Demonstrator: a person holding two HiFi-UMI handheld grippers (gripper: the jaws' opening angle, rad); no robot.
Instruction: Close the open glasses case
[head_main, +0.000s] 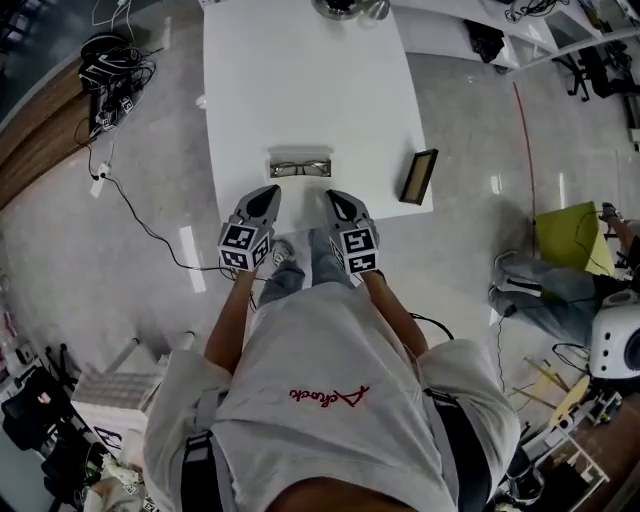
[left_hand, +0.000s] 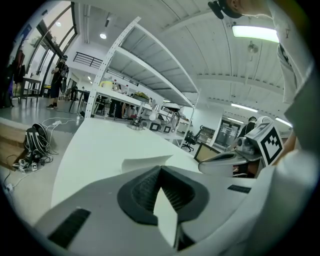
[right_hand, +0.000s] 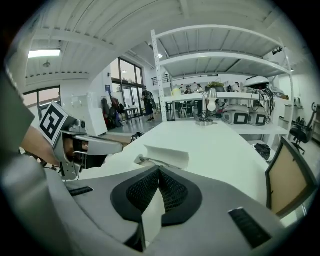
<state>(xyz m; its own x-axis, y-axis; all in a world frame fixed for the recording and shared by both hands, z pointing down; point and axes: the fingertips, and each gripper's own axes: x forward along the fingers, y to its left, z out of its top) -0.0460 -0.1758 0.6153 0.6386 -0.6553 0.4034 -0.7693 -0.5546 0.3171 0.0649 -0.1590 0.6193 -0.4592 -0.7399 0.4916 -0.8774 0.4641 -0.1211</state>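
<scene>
The open glasses case (head_main: 300, 165) lies near the front edge of the white table (head_main: 300, 80), white and shallow, with dark-framed glasses inside. Its raised white lid shows just past the jaws in the left gripper view (left_hand: 146, 162) and in the right gripper view (right_hand: 165, 155). My left gripper (head_main: 268, 191) hovers just short of the case's left end, jaws shut and empty (left_hand: 160, 169). My right gripper (head_main: 335, 196) hovers just short of its right end, also shut on nothing (right_hand: 159, 170). Each gripper sees the other beside it.
A dark flat board with a tan face (head_main: 419, 177) stands tilted at the table's front right corner (right_hand: 290, 175). A lamp base and small devices sit at the far end (right_hand: 210, 120). Cables and a bag lie on the floor left (head_main: 110, 70).
</scene>
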